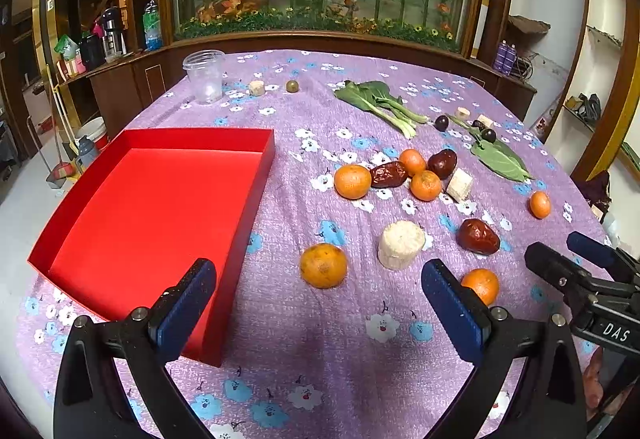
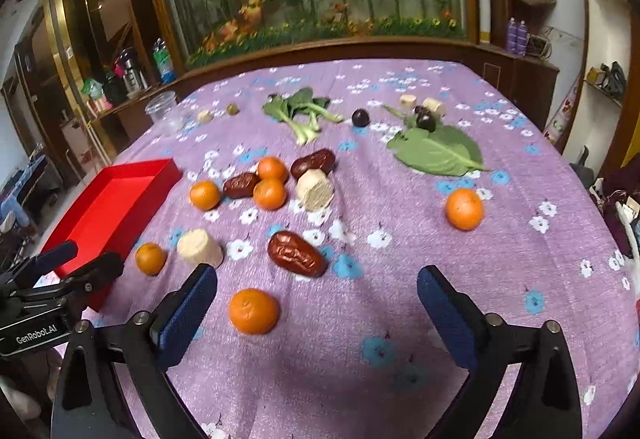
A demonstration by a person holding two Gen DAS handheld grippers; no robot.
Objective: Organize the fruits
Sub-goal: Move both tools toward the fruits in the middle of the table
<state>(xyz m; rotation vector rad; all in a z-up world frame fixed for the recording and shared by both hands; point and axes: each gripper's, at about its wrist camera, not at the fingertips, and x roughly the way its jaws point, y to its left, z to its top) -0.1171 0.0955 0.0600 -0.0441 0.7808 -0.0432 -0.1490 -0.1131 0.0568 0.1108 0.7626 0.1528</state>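
An empty red tray [image 1: 160, 207] lies at the table's left; it also shows in the right wrist view [image 2: 108, 207]. Several oranges, red dates and pale corn-like chunks lie scattered on the purple flowered cloth. My left gripper [image 1: 320, 303] is open and empty, above the cloth just behind one orange [image 1: 323, 265], with another orange [image 1: 482, 285] by its right finger. My right gripper [image 2: 318, 301] is open and empty, with an orange [image 2: 253, 310] near its left finger and a red date [image 2: 297, 253] beyond. The right gripper also shows at the left wrist view's right edge [image 1: 568, 259].
A cluster of oranges and dates [image 1: 394, 175] lies mid-table. Greens [image 1: 380, 103], a big leaf [image 2: 436, 151], dark plums [image 2: 361, 117] and a clear plastic cup [image 1: 205, 75] sit farther back. A lone orange [image 2: 465, 209] lies at the right. A glass plant display stands behind the table.
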